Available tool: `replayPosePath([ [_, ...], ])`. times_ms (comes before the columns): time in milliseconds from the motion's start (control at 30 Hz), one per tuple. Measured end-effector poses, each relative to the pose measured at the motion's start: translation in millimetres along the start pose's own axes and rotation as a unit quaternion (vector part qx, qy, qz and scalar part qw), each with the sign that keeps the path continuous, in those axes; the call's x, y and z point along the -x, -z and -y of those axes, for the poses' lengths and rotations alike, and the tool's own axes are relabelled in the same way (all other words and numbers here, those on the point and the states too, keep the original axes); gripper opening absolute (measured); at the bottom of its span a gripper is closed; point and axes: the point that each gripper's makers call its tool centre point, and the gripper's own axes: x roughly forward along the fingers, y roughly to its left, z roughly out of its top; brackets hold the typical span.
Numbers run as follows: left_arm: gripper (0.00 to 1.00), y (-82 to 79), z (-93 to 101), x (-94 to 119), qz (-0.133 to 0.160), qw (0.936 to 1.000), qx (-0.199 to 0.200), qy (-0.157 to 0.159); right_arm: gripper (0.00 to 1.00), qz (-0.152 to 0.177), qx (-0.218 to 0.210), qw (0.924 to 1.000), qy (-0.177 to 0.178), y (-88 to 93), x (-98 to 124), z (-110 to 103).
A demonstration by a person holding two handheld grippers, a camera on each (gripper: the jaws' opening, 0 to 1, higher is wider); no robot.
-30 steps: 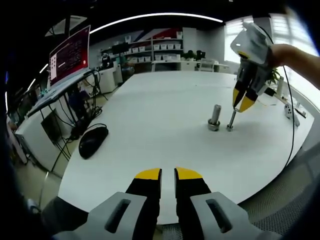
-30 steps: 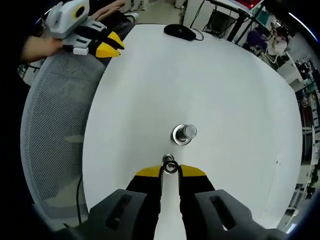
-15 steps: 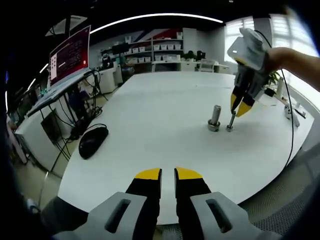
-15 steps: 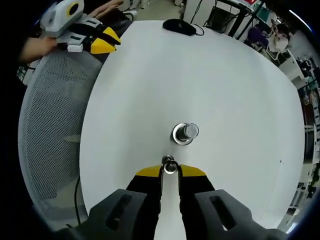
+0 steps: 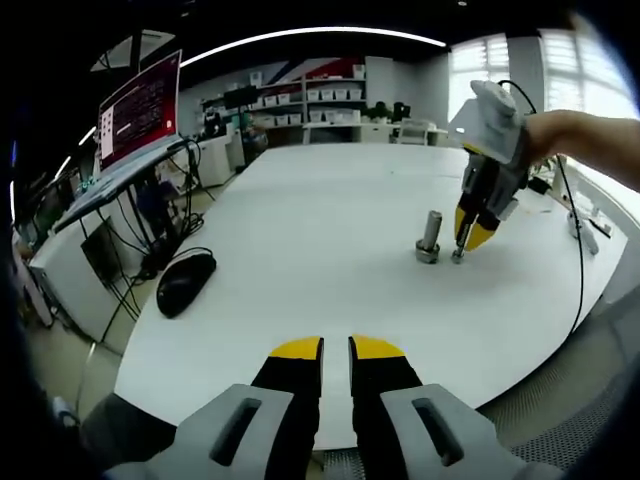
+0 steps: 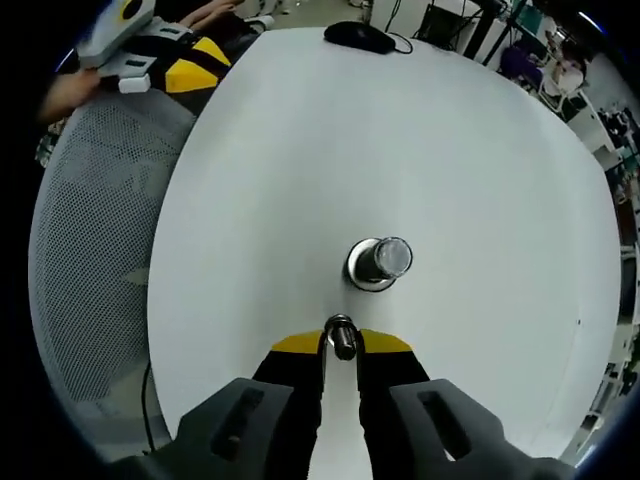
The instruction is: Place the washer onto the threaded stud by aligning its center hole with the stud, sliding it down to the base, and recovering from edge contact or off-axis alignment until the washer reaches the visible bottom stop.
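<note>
A: What has changed since a second ago?

B: In the left gripper view the right gripper [image 5: 470, 238] has come lower and closer to the 2 metal pieces on the white table [image 5: 300, 260]. Its yellow tips now sit right over the thin stud [image 5: 459, 243], where earlier they hung above it. In the right gripper view the thick post [image 6: 380, 263] looks larger and nearer, so that camera has come down. The left gripper [image 5: 335, 349] has not shifted, and its view is unchanged.

A: How are the claws set?

B: The left one's jaws are nearly pressed together with a thin slit between them and nothing held. The right gripper [image 6: 340, 342] has its jaws closed in on the top of the thin stud [image 6: 342, 336], pinching it.

A: And the washer?

B: A flat ring [image 6: 362, 277] lies around the foot of the thick post, touching the table. I cannot tell whether there is a second one at the thin stud, since the tips hide it.

A: Count the rest.

B: 2 upright metal pieces just beside each other, 2 grippers, 1 black mouse [image 5: 186, 281] near the table's left edge, 1 monitor [image 5: 140, 108] with a red screen beyond it, and 1 mesh chair [image 6: 90, 260] by the table edge. A hand [image 5: 570, 115] holds the right gripper.
</note>
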Motion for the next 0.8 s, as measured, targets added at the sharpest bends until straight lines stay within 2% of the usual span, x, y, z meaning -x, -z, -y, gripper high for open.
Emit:
replayPosePath([
  [300, 0.07, -0.5, 0.6, -0.3, 0.002, 1.0, 0.001, 0.003, 0.14, 0.003, -0.005, 0.9999, -0.008, 1.3, -6.3, -1.0],
  [400, 0.07, -0.5, 0.5, -0.3, 0.003, 1.0, 0.002, 0.003, 0.15, 0.009, 0.016, 0.9998, -0.01, 1.9, -5.7, -1.3],
  [500, 0.07, -0.7, 0.3, -0.3, 0.003, 1.0, 0.002, 0.002, 0.21, 0.016, 0.02, 0.9996, -0.005, 3.5, -4.8, -1.6],
  [567, 0.07, -0.6, 0.2, -0.3, 0.003, 1.0, 0.002, 0.002, 0.23, 0.028, 0.022, 0.9993, 0.016, 3.7, -2.3, 3.1],
  [667, 0.07, -0.3, 0.0, -0.3, 0.002, 1.0, 0.001, 0.002, 0.24, 0.045, -0.005, 0.9983, 0.038, 7.8, 3.9, 6.4],
  [800, 0.07, 0.2, -0.2, -0.4, 0.0, 1.0, 0.001, 0.001, 0.26, 0.097, -0.046, 0.9913, 0.076, 9.3, 17.3, 11.0],
])
